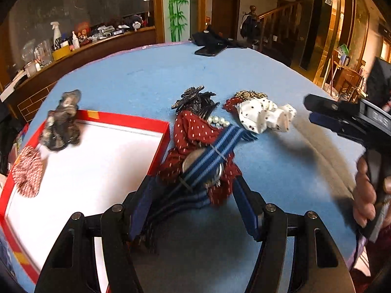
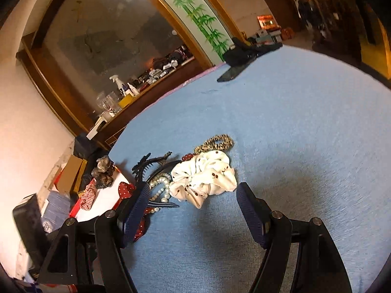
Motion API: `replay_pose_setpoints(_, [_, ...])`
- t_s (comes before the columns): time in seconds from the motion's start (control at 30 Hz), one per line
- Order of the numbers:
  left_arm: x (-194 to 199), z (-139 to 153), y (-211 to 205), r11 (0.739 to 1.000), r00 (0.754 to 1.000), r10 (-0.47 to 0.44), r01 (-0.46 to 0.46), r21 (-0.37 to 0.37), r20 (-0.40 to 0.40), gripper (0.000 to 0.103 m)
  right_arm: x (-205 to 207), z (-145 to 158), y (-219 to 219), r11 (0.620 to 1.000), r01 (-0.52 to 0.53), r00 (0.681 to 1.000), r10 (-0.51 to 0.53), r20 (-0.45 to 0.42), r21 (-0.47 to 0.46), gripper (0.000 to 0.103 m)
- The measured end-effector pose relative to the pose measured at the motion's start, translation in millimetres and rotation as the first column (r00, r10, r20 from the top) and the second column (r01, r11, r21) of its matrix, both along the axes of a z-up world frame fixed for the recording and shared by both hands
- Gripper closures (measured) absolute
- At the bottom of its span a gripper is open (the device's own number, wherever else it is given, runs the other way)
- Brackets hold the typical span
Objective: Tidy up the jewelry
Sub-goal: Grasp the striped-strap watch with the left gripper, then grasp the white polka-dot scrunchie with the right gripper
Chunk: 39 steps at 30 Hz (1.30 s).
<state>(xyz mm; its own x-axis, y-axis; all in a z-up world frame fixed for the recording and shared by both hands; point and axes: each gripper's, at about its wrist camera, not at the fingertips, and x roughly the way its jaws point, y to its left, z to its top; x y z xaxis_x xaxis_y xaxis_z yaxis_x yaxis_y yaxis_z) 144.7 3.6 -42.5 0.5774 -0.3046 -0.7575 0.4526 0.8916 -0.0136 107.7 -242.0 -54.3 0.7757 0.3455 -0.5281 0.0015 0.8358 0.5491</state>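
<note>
The watch (image 1: pixel 202 168) lies face down ahead of the left gripper (image 1: pixel 195 195), its dial hidden and its strap partly behind the fingers. The red box (image 1: pixel 127 119) runs off the left edge. Beyond it, the grey scrunchie (image 1: pixel 62 122) is blurred.

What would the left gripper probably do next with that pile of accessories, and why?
Probably ease forward and close on the striped watch. The left gripper is open with the watch lying between its fingers on the red scrunchie, right beside the red box, which already holds two scrunchies. The right gripper is open too, short of the white scrunchie.
</note>
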Motion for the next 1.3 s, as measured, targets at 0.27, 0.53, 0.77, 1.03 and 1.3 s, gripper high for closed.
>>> replay_pose_setpoints(0.27, [27,-24,-23,0.999,0.999,0.001,0.001,0.040,-0.043,0.054,-2,-1,-3,1.000,-0.010,1.000,0.009,0.007,0.018,0.025])
replay_pose_setpoints(0.53, [11,-7,-11,0.998,0.998,0.027,-0.024,-0.060,0.050,0.060,-1,-3,-4,1.000,-0.009,1.000,0.009,-0.005,0.029,0.024])
replay_pose_setpoints(0.77, [-15,22,-8,0.986,0.976,-0.008,0.045,-0.163,0.216,0.060,22,6,6,0.999,-0.052,0.996,0.051,-0.068,-0.015,0.016])
replay_pose_setpoints(1.03, [-8,24,1,0.983,0.969,0.065,-0.021,-0.182,0.240,0.060,65,-17,40,0.977,-0.114,0.973,0.073,-0.221,-0.182,0.063])
replay_pose_setpoints(1.3, [-8,21,-3,0.989,0.958,0.087,-0.051,-0.139,0.272,0.060,37,11,39,0.970,-0.066,0.997,0.071,0.014,-0.234,0.088])
